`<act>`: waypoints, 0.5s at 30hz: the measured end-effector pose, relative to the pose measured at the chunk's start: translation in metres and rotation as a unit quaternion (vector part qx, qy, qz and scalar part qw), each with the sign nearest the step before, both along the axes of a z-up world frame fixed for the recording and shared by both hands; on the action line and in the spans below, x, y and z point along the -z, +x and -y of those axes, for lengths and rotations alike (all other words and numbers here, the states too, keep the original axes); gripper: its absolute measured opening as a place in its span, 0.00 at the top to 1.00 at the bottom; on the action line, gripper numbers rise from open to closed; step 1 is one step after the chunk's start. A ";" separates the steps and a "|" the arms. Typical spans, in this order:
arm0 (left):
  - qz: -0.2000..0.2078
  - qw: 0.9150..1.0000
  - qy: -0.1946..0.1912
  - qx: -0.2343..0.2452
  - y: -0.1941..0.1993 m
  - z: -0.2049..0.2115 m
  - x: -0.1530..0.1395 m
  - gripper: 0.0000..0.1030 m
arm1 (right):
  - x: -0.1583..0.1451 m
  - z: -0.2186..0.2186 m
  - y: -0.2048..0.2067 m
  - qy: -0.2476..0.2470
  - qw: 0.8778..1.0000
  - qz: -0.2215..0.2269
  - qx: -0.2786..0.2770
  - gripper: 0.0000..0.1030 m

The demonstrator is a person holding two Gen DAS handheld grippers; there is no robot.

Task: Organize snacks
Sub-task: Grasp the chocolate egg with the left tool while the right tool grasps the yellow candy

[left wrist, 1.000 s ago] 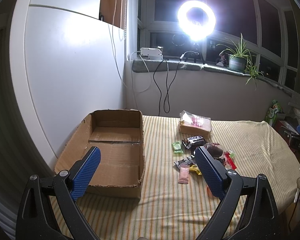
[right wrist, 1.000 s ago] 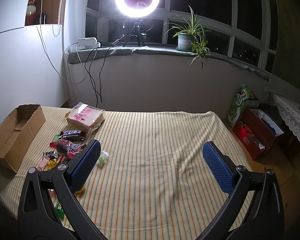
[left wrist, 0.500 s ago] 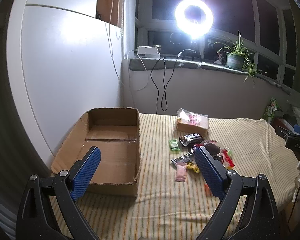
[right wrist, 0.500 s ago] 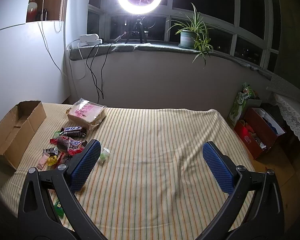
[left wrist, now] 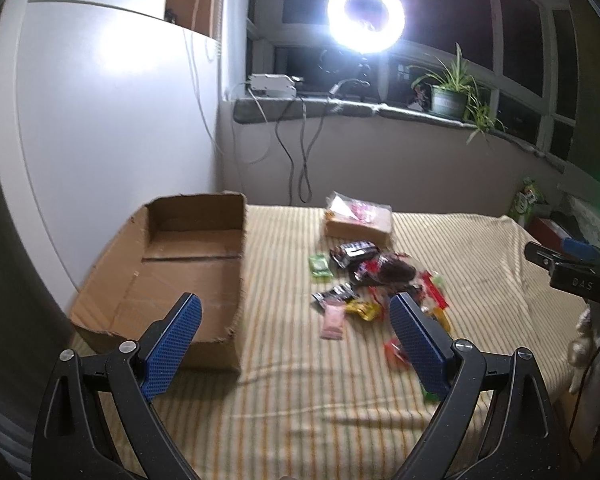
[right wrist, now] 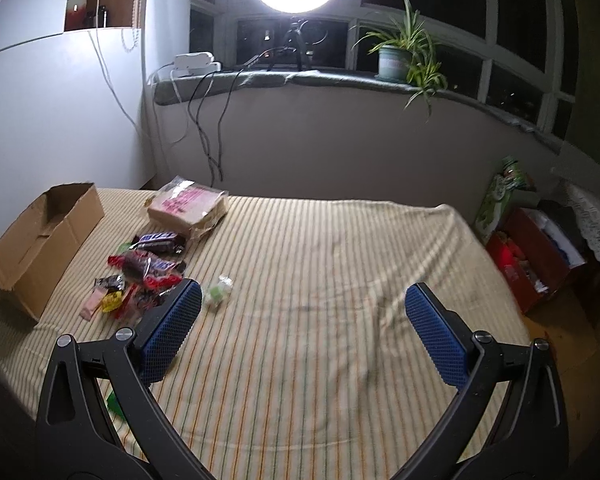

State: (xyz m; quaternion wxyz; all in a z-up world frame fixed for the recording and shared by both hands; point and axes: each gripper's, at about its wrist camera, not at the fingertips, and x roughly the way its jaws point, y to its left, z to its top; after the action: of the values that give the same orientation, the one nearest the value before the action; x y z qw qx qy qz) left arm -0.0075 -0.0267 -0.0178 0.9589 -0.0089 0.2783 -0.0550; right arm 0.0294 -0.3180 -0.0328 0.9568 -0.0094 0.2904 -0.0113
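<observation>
Snacks (left wrist: pixel 364 276) lie heaped on the striped bed (left wrist: pixel 300 380), just ahead of our left claw (left wrist: pixel 296 320) toward its right finger, the cardboard box (left wrist: pixel 180 264) beyond its left finger. Both claws gape empty; from our right claw (right wrist: pixel 304 312), the heap sits ahead-left.

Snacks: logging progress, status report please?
Left gripper open, right gripper open, both holding nothing. Snacks piled on bedspread; box holds none. Nothing in the way.

Snacks (left wrist: pixel 364 280) right of cardboard box (left wrist: pixel 180 264)
</observation>
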 end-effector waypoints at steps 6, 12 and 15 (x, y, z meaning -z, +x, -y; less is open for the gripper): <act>-0.031 0.999 -0.012 0.039 0.006 0.017 0.016 0.16 | 0.016 0.000 0.007 0.025 0.998 -0.026 -0.045 0.00; -0.074 0.993 -0.025 0.093 0.015 0.039 0.036 0.34 | 0.034 -0.022 0.015 0.031 0.991 -0.064 -0.117 0.00; -0.092 0.988 -0.035 0.117 0.019 0.049 0.044 0.44 | 0.047 -0.035 0.023 0.045 0.981 -0.095 -0.163 0.11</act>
State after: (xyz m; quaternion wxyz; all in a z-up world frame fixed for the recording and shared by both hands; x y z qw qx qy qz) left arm 0.0114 -0.0758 -0.0617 0.9154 -0.0150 0.3620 -0.1755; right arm 0.0529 -0.2831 -0.0803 0.9133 -0.0143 0.3747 0.1591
